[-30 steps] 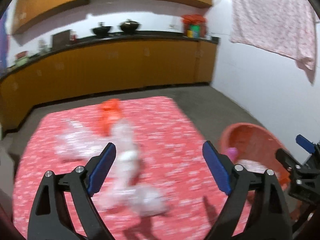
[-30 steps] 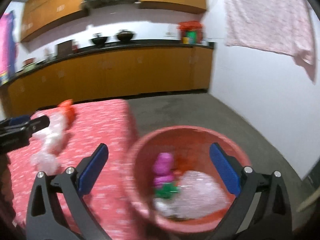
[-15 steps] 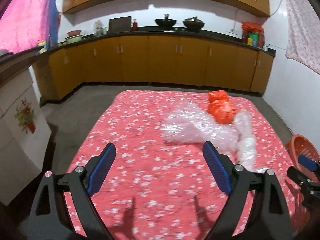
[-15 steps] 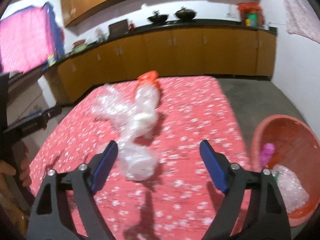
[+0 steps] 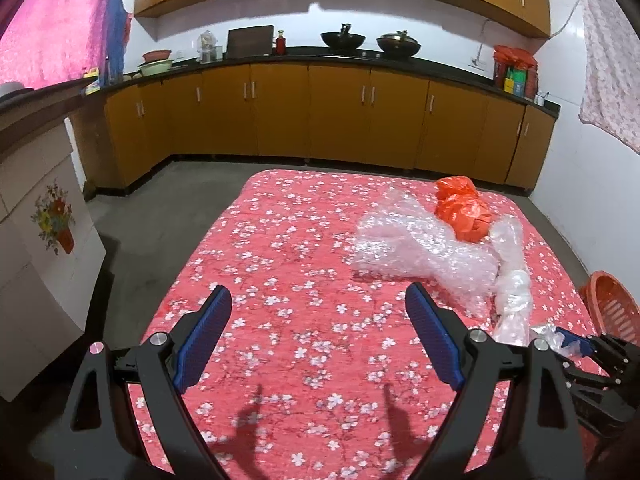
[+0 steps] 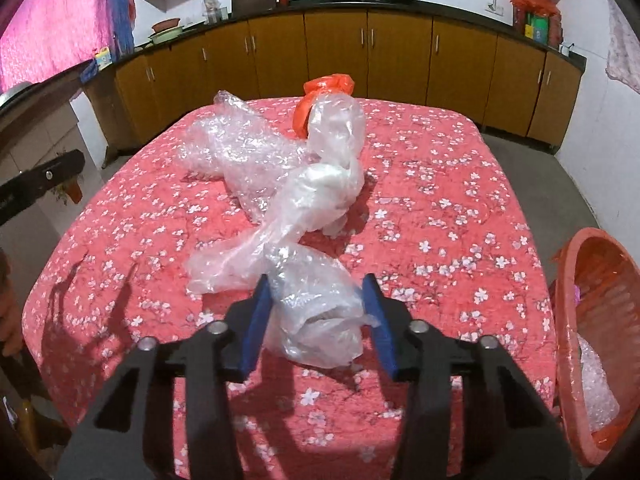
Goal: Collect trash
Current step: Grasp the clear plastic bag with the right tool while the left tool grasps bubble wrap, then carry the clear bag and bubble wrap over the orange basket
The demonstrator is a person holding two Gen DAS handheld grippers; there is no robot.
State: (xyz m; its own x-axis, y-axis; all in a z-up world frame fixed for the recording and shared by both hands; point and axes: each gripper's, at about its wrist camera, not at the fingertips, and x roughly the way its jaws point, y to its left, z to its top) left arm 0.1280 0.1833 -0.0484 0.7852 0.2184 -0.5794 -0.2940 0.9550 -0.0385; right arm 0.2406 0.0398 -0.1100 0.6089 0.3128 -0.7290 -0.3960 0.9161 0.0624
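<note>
From the left wrist, the left gripper (image 5: 318, 334) hangs with jaws wide apart and nothing between them over the flowered bench (image 5: 288, 240). Bubble wrap (image 5: 416, 248) and an orange bag (image 5: 464, 214) lie uncollected beyond it.

From the right wrist, the right gripper (image 6: 318, 320) has its jaws around the near end of a clear plastic bag (image 6: 312, 308); whether they grip cannot be told. The red basket (image 6: 568, 344), right of the bench, already holds some wrap, so the job looks partly done.
</note>
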